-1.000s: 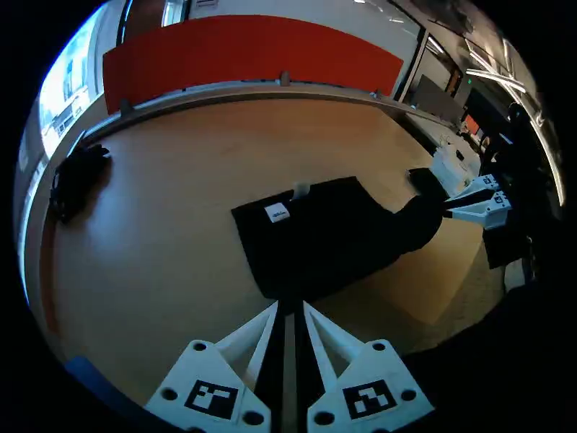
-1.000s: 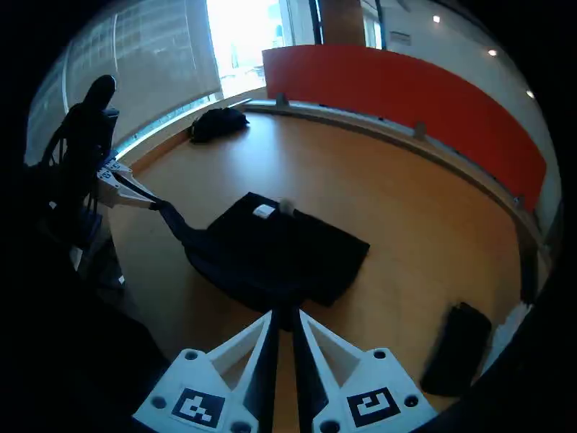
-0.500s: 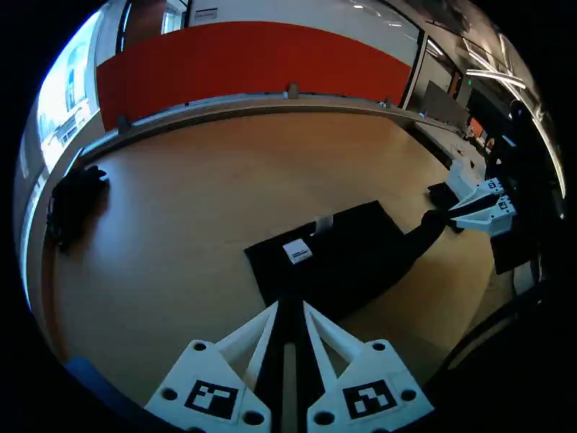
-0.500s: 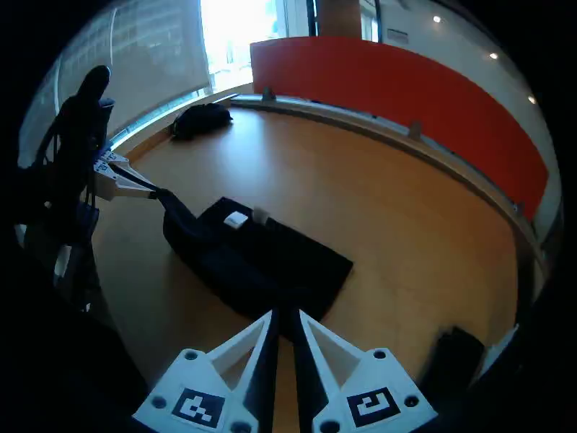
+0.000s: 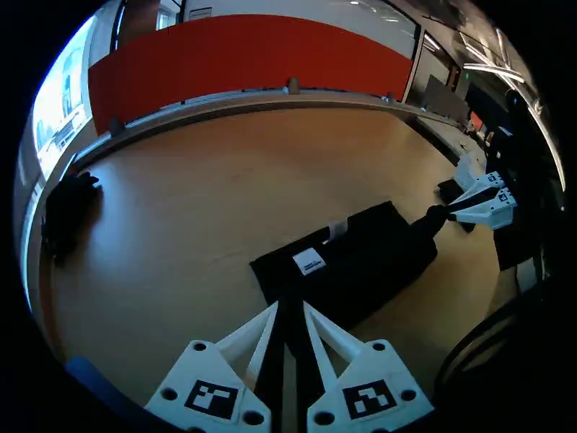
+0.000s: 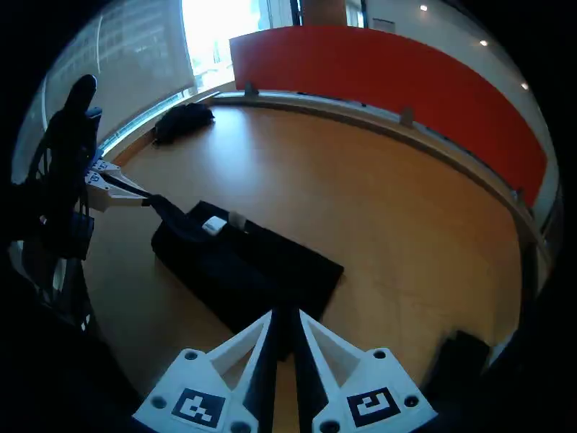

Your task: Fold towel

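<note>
My left gripper (image 5: 291, 314) and right gripper (image 5: 447, 211) pinch closed on opposite ends of the black towel (image 5: 375, 249); its long axis runs from left toward two o'clock.

Hidden inside right tongs (image 5: 445, 211): towel (image 5: 368, 254) corner; dark object (image 5: 65, 209) too murky to identify

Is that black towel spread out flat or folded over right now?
Folded over: the towel lies as a narrow, thick strip on the table, its end corners pinched by the left claw and right claw.
</note>
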`<state>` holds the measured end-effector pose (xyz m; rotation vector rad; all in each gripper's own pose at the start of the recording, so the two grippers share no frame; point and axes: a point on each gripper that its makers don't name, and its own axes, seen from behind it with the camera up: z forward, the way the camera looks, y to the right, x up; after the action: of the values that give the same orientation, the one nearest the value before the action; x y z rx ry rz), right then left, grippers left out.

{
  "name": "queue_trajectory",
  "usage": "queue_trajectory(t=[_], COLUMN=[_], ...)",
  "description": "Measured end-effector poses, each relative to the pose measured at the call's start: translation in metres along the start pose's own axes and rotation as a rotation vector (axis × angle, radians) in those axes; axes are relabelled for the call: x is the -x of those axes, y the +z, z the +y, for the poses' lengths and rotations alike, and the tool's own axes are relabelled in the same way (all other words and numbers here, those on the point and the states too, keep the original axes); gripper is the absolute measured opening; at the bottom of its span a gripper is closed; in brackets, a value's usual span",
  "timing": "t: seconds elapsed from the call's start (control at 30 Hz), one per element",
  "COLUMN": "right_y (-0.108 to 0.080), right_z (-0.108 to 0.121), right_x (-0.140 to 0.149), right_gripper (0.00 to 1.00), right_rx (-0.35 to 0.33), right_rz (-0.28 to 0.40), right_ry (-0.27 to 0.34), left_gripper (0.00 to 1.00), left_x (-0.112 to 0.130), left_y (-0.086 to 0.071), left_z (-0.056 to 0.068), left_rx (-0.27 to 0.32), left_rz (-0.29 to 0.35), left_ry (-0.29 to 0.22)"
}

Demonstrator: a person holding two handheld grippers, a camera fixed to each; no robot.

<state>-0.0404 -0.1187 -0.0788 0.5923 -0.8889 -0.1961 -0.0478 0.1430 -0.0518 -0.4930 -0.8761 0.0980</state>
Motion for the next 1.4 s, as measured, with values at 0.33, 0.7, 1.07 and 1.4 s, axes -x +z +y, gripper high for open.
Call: queue_trajectory(t=[0.33, 0.7, 1.07, 1.4], right_y=[0.021, 0.048, 0.063, 0.067], right_z=[0.013, 0.025, 0.038, 0.052], right_x=[0.006, 0.007, 0.006, 0.002], right_gripper=[0.12, 0.12, 0.26, 0.37], right_rx=[0.005, 0.024, 0.079, 0.137], right_rz=[-0.043, -0.068, -0.073, -0.063], right_ry=[0.014, 0.041, 0.077, 0.080], left_gripper=[0.08, 0.08, 0.13, 0.18], left_x=[0.006, 0.007, 0.001, -0.002], left_y=[0.026, 0.056, 0.072, 0.073], left_z=[-0.007, -0.017, -0.028, -0.037], left_rx=[0.000, -0.009, -0.026, -0.055], left_rz=[-0.030, -0.044, -0.038, -0.031], left_ry=[0.002, -0.002, 0.010, 0.006])
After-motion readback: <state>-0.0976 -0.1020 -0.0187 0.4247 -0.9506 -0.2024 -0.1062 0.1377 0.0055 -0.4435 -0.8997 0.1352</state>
